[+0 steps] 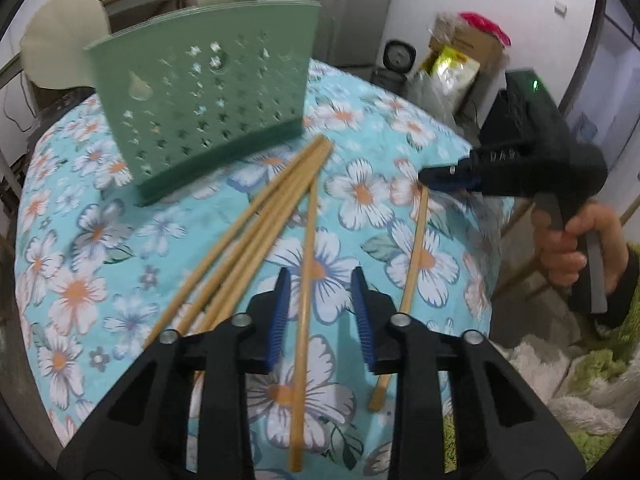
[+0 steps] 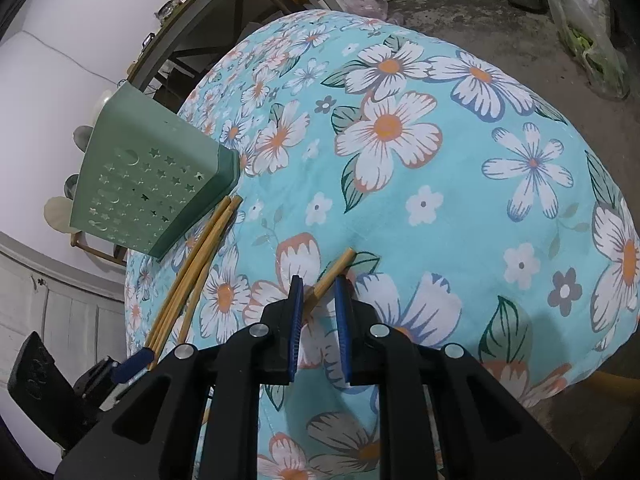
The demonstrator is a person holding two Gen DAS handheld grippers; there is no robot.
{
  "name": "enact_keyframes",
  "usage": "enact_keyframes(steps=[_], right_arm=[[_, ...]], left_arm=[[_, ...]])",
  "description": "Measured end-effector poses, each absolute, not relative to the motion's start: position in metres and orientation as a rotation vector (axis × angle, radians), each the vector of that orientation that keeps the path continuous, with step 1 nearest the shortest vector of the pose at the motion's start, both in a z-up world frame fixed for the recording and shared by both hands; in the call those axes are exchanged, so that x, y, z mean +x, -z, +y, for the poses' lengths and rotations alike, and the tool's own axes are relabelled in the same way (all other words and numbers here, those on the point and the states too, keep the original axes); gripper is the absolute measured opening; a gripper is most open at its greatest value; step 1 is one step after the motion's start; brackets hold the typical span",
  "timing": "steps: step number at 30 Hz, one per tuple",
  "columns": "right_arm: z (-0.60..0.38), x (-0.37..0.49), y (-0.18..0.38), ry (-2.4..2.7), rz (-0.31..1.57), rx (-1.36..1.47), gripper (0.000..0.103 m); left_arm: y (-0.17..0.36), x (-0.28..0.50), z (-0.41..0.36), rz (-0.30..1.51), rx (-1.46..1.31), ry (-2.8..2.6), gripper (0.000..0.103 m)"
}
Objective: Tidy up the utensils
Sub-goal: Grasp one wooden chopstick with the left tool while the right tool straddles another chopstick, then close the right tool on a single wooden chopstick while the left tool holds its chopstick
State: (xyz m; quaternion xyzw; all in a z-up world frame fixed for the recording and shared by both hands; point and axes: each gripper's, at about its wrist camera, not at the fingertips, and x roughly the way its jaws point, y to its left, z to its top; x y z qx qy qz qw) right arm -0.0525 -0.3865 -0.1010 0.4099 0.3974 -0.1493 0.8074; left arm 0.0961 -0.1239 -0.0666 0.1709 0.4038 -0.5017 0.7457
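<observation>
All chopsticks [image 1: 256,236] lie on the counter [image 1: 120,240], none visibly in the green holder [image 1: 200,100]. Your left gripper [image 1: 322,312] straddles one, fingers apart; right gripper [image 2: 318,312] pinches another's tip.

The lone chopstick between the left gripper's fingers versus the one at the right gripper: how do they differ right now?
The middle chopstick lies flat on the floral cloth, between the left gripper's fingers, with gaps on both sides. The right-hand chopstick has its far end between the right gripper's nearly closed fingers; whether they pinch it is unclear. Both are plain bamboo sticks, apart from the bundle beside the green holder.
</observation>
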Motion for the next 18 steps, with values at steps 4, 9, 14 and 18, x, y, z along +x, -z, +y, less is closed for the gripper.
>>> enact_keyframes(steps=[4, 9, 14, 18], right_arm=[[-0.386, -0.053, 0.102, 0.314, 0.842, 0.882, 0.016], [-0.386, -0.053, 0.103, 0.308, 0.836, 0.883, 0.016], [-0.386, -0.054, 0.104, 0.303, 0.83, 0.887, 0.016], [-0.386, -0.054, 0.104, 0.301, 0.829, 0.888, 0.016]], left_arm=[[0.077, 0.096, -0.132, 0.925, 0.405, 1.083, 0.021], [0.086, 0.102, -0.138, 0.959, 0.422, 1.052, 0.015], [0.088, 0.105, -0.139, 0.956, 0.422, 1.037, 0.006], [0.086, 0.1, -0.14, 0.941, 0.455, 1.058, 0.006]])
